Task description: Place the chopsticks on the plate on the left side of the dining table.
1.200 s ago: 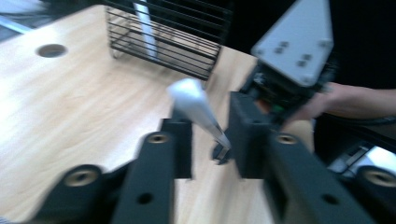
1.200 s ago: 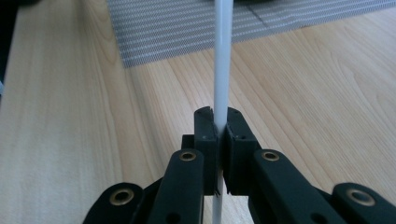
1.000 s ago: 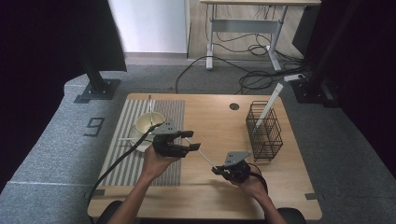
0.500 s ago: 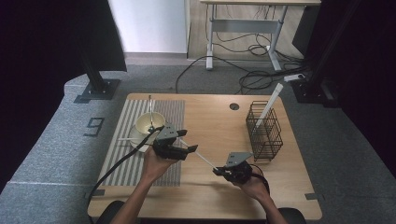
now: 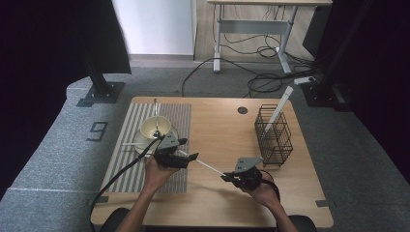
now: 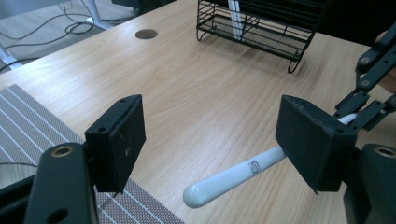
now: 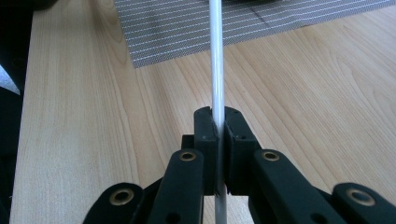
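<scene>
A thin white stick (image 5: 205,166) stretches between my two grippers, just above the wooden table (image 5: 217,121). My right gripper (image 5: 229,177) is shut on one end of it; in the right gripper view its jaws (image 7: 217,126) pinch the stick (image 7: 215,56). My left gripper (image 5: 188,149) is open. Its jaws have just been opening, and in the left gripper view (image 6: 210,140) the stick's rounded end (image 6: 233,175) lies between the pads without touching them. The right gripper (image 6: 369,93) shows at that view's right edge.
A cream bowl (image 5: 155,126) sits on a plate on the striped grey mat (image 5: 174,113), right behind my left hand. A black wire basket (image 5: 274,137) with another white stick (image 5: 278,106) leaning in it stands at the table's right side.
My left gripper has sunk a little and its jaws have spread away from the stick's end. The right gripper has kept still with the stick in it.
</scene>
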The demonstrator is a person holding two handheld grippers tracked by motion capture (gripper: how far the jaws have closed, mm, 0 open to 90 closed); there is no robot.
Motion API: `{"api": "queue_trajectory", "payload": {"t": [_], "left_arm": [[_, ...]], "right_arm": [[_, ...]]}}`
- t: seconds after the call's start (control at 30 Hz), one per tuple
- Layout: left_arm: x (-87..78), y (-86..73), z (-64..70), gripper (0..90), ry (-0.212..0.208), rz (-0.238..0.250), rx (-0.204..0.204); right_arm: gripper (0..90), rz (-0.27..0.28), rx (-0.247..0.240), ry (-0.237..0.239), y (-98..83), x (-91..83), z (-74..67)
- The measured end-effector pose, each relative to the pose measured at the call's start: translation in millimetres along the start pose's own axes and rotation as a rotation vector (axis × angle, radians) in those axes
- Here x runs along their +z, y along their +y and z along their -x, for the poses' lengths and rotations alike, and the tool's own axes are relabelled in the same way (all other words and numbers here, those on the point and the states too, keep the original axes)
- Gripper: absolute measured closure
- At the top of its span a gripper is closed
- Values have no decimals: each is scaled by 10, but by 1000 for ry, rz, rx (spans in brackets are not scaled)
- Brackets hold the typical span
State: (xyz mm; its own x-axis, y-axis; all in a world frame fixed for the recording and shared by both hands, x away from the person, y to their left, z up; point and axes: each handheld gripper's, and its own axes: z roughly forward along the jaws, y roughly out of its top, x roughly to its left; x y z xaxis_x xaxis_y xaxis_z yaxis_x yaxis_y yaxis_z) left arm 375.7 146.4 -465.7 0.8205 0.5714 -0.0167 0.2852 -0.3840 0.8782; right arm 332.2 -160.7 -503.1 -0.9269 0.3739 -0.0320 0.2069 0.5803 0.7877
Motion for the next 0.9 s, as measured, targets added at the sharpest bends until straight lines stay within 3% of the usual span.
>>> {"api": "queue_trajectory", "payload": {"t": [0.33, 0.57, 0.77, 0.9], "left_arm": [[-6, -53, -49, 239, 18, -21, 0], [-71, -41, -50, 191, -52, -59, 9], [47, -115, 90, 179, -98, -155, 102], [106, -140, 167, 215, -130, -192, 158]], "right_arm": [[853, -10, 6, 12, -6, 3, 18], [853, -52, 22, 31, -35, -7, 93], [853, -116, 5, 63, -35, 6, 141], [853, -152, -18, 84, -5, 0, 150]]}}
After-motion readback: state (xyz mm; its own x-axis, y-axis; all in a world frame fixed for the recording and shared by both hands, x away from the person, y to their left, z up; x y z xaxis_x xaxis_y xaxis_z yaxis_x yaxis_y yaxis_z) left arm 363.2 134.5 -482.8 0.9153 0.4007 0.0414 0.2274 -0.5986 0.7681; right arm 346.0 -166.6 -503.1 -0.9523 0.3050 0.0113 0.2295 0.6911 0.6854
